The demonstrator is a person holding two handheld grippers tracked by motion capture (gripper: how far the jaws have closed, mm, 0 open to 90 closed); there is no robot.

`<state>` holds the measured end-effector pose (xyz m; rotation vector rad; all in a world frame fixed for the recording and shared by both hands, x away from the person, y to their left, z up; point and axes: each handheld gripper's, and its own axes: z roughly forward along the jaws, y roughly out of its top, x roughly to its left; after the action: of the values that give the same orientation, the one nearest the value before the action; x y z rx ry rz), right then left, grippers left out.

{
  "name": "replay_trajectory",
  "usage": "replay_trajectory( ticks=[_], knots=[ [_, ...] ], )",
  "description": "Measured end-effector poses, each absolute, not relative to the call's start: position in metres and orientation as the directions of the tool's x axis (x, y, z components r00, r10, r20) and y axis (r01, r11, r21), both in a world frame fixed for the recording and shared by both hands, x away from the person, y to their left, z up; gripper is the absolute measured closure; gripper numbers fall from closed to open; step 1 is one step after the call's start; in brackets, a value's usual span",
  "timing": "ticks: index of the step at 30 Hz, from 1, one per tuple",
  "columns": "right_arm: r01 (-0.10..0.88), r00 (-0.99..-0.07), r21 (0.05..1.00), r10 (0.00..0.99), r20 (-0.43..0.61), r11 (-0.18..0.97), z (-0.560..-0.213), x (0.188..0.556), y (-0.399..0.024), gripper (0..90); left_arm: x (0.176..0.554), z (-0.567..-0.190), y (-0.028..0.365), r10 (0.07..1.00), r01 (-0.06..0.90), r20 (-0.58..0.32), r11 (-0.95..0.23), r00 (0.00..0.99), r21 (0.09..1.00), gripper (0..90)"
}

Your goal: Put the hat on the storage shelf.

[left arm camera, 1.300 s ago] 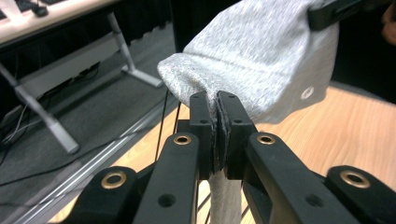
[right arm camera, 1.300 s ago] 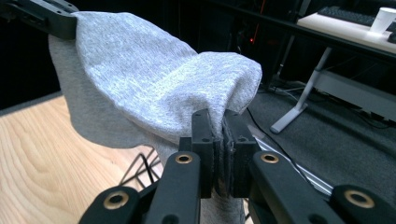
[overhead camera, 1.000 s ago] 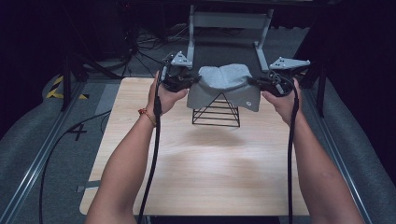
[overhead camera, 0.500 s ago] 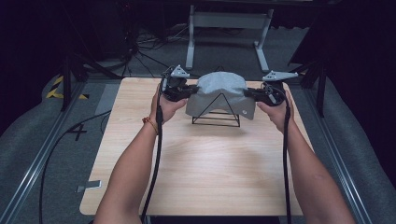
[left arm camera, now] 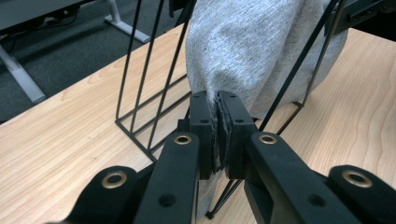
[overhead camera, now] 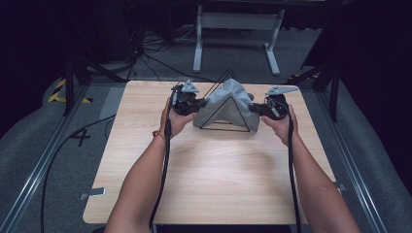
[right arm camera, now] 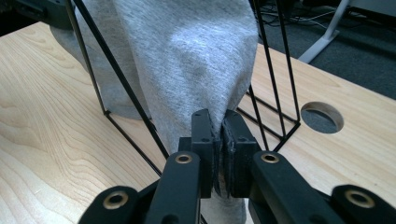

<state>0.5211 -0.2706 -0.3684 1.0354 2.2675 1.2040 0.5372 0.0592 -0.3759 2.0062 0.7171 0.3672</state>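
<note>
Tongs, left (left arm camera: pixel 219 100) and right (right arm camera: pixel 218 119), pinch grey cloth (overhead camera: pixel 228 99) over wire rack (overhead camera: pixel 221 119).

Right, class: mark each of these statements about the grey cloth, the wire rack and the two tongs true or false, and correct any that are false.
1. The grey cloth is draped over the black wire rack. True.
2. The left tongs are open and clear of the cloth. False: they are shut on its edge.
3. The right tongs grip the cloth too. True.
4. The rack lies flat on its side. False: it stands upright, its peak on top.
5. The wooden table has a round hole near the rack. True.
6. The cloth is bright red. False: it is grey.
</note>
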Motion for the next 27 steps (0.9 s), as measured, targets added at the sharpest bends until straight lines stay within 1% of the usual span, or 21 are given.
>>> replay_trajectory(
  ticks=[6, 9, 10, 15, 17, 18, 19, 21, 23, 25, 27],
  knots=[
    [0.447, -0.652, 0.811, 0.758, 0.006, 0.378, -0.376, 0.522, -0.269, 85.0, 0.537, -0.386, 0.055, 0.637, 0.348, -0.001, -0.421, 0.771, 0.838, 85.4],
    [0.452, -0.651, 0.804, 0.759, 0.002, 0.387, -0.378, 0.521, -0.268, 85.0, 0.537, -0.389, 0.054, 0.634, 0.339, 0.019, -0.438, 0.773, 0.833, 85.4],
    [0.457, -0.650, 0.797, 0.760, -0.006, 0.396, -0.382, 0.522, -0.267, 85.0, 0.537, -0.392, 0.053, 0.644, 0.350, 0.027, -0.450, 0.764, 0.822, 85.3],
    [0.474, -0.641, 0.789, 0.768, 0.006, 0.390, -0.387, 0.522, -0.268, 83.6, 0.537, -0.398, 0.053, 0.664, 0.369, 0.020, -0.440, 0.747, 0.819, 83.4],
    [0.475, -0.640, 0.787, 0.768, 0.003, 0.393, -0.388, 0.521, -0.268, 80.6, 0.538, -0.400, 0.056, 0.678, 0.375, 0.019, -0.429, 0.735, 0.821, 78.6],
    [0.475, -0.640, 0.787, 0.768, 0.003, 0.393, -0.388, 0.521, -0.268, 80.6, 0.538, -0.400, 0.056, 0.678, 0.375, 0.019, -0.429, 0.735, 0.821, 76.5],
    [0.475, -0.636, 0.788, 0.771, 0.002, 0.390, -0.388, 0.521, -0.269, 78.4, 0.537, -0.400, 0.058, 0.675, 0.379, 0.002, -0.416, 0.738, 0.827, 76.5],
    [0.475, -0.633, 0.791, 0.775, 0.003, 0.385, -0.386, 0.520, -0.270, 78.1, 0.535, -0.398, 0.062, 0.669, 0.367, 0.007, -0.417, 0.743, 0.832, 75.9],
    [0.473, -0.625, 0.798, 0.780, 0.006, 0.373, -0.383, 0.518, -0.273, 73.7, 0.532, -0.395, 0.067, 0.670, 0.357, 0.017, -0.417, 0.742, 0.836, 70.3],
    [0.471, -0.624, 0.805, 0.782, 0.013, 0.362, -0.379, 0.516, -0.277, 69.7, 0.527, -0.391, 0.073, 0.663, 0.345, 0.020, -0.415, 0.748, 0.842, 67.6],
    [0.456, -0.617, 0.810, 0.787, -0.010, 0.368, -0.374, 0.512, -0.279, 66.4, 0.520, -0.387, 0.079, 0.662, 0.336, 0.038, -0.428, 0.749, 0.839, 63.5]
  ],
)
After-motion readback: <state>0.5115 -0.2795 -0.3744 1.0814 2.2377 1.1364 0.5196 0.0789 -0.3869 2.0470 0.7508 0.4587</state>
